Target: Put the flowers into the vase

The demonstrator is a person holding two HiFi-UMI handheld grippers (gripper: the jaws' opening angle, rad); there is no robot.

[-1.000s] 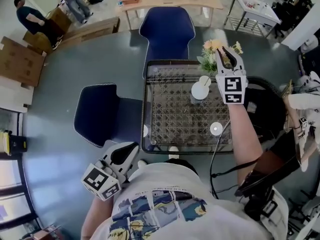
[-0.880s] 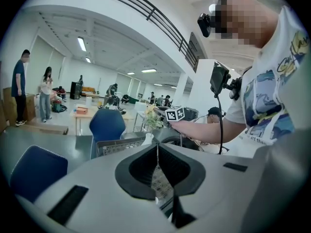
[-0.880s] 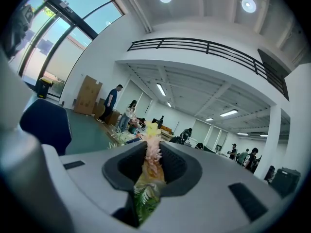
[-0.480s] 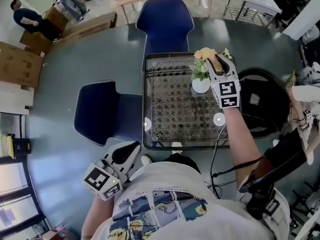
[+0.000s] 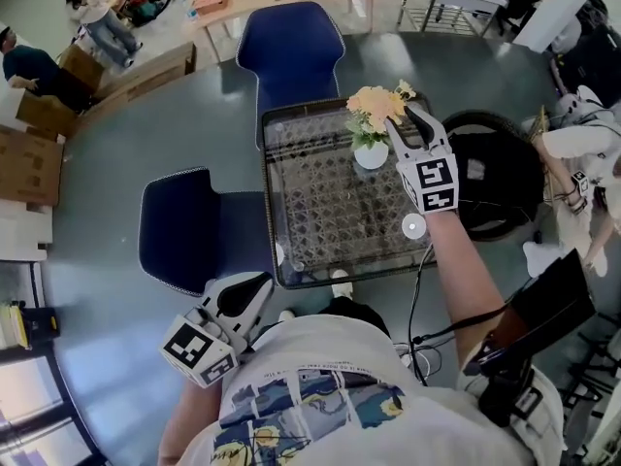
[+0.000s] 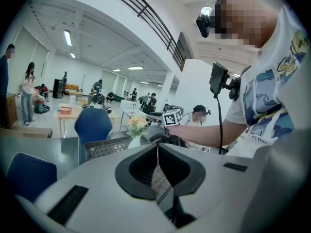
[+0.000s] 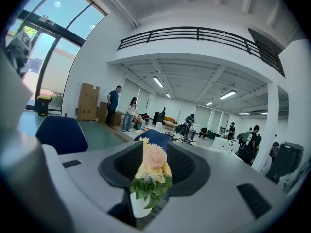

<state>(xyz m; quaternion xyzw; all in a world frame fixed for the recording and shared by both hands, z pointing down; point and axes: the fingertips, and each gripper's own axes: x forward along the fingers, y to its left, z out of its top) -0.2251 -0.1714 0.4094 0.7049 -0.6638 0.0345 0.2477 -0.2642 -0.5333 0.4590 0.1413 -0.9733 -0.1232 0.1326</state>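
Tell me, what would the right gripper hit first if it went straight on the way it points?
Probably the flowers in the white vase: they stand just ahead, between the opening jaws of the right gripper.

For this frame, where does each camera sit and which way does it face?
Head view: on the person's head, looking steeply down at the table, flowers in the vase; shows torso, left gripper, right gripper.
Left gripper view: on the left gripper beside the torso, looking across its shut, empty jaws toward the table; shows torso and right arm.
Right gripper view: on the right gripper, looking along its opening jaws, flowers between them, into the hall.
Shared: all three show flowers and vase.
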